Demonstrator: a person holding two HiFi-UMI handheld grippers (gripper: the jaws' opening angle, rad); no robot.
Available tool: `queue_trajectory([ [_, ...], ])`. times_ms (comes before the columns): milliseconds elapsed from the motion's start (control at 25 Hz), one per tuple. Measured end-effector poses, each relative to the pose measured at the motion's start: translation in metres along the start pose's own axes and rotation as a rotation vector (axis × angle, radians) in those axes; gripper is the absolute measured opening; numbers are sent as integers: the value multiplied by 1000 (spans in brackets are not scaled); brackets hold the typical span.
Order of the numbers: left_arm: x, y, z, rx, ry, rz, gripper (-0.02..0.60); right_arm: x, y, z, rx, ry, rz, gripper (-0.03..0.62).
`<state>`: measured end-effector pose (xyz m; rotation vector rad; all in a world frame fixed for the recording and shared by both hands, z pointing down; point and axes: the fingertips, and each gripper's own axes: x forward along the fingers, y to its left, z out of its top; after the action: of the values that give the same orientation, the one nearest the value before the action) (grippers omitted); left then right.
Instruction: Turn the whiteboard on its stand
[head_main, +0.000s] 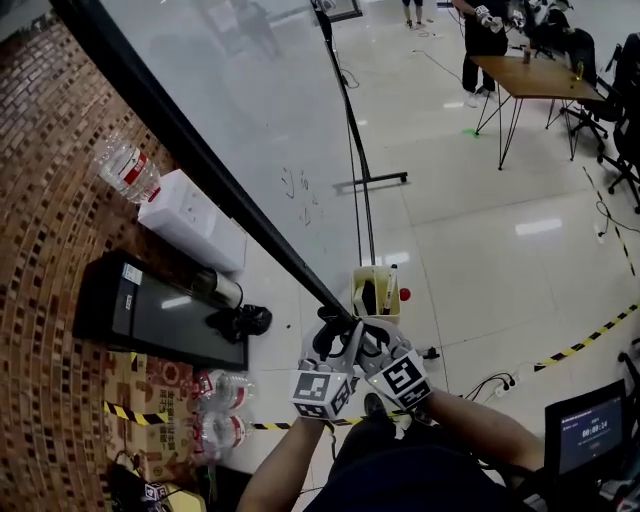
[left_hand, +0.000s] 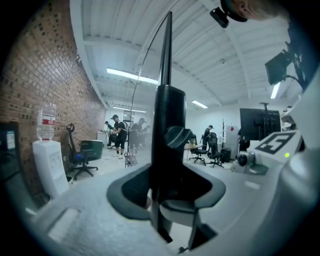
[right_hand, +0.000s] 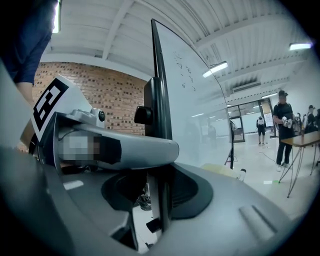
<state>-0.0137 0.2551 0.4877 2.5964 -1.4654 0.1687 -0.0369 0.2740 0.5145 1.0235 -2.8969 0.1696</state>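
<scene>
Left tool (head_main: 333, 338), right tool (head_main: 372, 340) clamping whiteboard (head_main: 250, 90) edge, open floor (head_main: 500, 265) beyond

I am holding my left gripper (head_main: 328, 338) and my right gripper (head_main: 366, 338) just beside each other in front of my body, their marker cubes nearly touching. Both are pointing away from me, almost level. Each gripper is clamping its jaws on the whiteboard frame (head_main: 200, 165), one jaw on each side of the thin edge. My left forearm (head_main: 275, 470) and right forearm (head_main: 480, 425) are reaching forward and converging toward the grippers.
</scene>
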Motion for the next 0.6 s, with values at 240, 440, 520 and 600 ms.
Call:
queue_trajectory([
  [240, -22, -10, -10, 3, 12, -2, 190, -12, 21, -9, -6, 22, 18, 133],
  [440, -38, -27, -13, -3, -8, -36, 190, -31, 35, -11, -2, 10, 11, 133],
  [520, -44, -36, -12, -16, -15, -61, 192, -40, 39, -12, -5, 7, -2, 133],
  [600, -50, -47, -11, -45, -22, -89, 192, -50, 43, -11, -13, 12, -18, 135],
])
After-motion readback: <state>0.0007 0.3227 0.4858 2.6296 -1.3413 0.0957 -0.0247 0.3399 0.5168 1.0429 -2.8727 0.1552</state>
